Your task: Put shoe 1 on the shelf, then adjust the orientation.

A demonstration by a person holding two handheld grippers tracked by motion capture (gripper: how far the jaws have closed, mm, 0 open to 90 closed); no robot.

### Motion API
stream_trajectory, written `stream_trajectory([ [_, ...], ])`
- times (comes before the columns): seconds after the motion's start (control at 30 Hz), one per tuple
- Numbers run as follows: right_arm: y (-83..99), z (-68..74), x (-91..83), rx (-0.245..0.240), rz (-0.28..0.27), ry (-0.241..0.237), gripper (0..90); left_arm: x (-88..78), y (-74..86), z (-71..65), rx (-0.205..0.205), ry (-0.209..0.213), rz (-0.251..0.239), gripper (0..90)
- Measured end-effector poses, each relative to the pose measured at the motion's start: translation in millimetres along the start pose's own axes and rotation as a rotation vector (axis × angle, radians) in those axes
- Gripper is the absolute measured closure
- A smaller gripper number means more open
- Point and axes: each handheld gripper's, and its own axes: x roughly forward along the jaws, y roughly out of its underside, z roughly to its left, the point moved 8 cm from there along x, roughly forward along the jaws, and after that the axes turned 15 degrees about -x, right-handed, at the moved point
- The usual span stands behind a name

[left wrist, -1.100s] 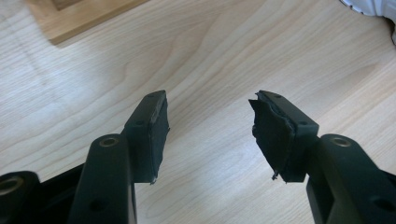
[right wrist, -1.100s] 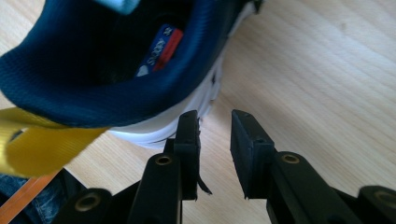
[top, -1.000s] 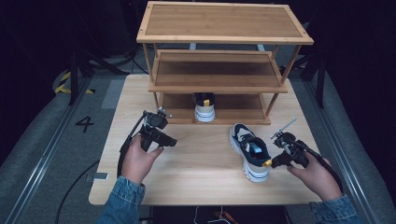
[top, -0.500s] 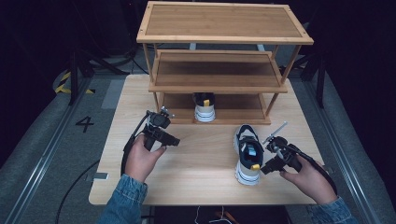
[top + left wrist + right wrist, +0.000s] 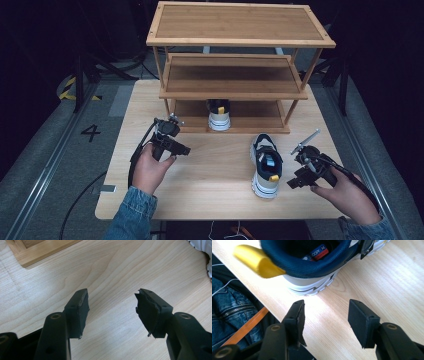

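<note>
The sneaker (image 5: 265,165) sits upright on the table (image 5: 210,190) in front of the wooden rack (image 5: 240,90), heel and yellow pull tab toward the near edge, and its twin (image 5: 218,114) is tucked on the rack's bottom shelf. The right gripper (image 5: 292,182) is just off the heel, its jaws have just been opening and stand wide with nothing between them. The left gripper (image 5: 186,150) hangs well apart over bare table, jaws wide and empty too.
</note>
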Motion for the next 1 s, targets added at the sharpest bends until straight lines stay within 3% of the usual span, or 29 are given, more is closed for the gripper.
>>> stream_trajectory([
  [0.17, -5.0, 6.9, -10.9, -0.052, -0.027, 0.013, 44.0, 0.0, 1.1, 3.4, -0.005, -0.005, 0.005, 42.6],
  [0.43, -11.8, 14.6, -18.5, -0.090, -0.047, 0.021, 41.9, -0.2, 7.5, 13.3, -0.041, -0.011, 0.030, 42.3],
  [0.63, -24.7, 25.4, -15.4, -0.167, -0.034, 0.044, 39.0, -3.9, 9.8, 14.8, -0.046, -0.009, 0.024, 42.3],
  [1.0, -40.1, 32.1, -3.6, -0.218, -0.032, 0.083, 36.1, 0.6, 13.5, 14.2, -0.042, -0.019, 0.036, 42.8],
])
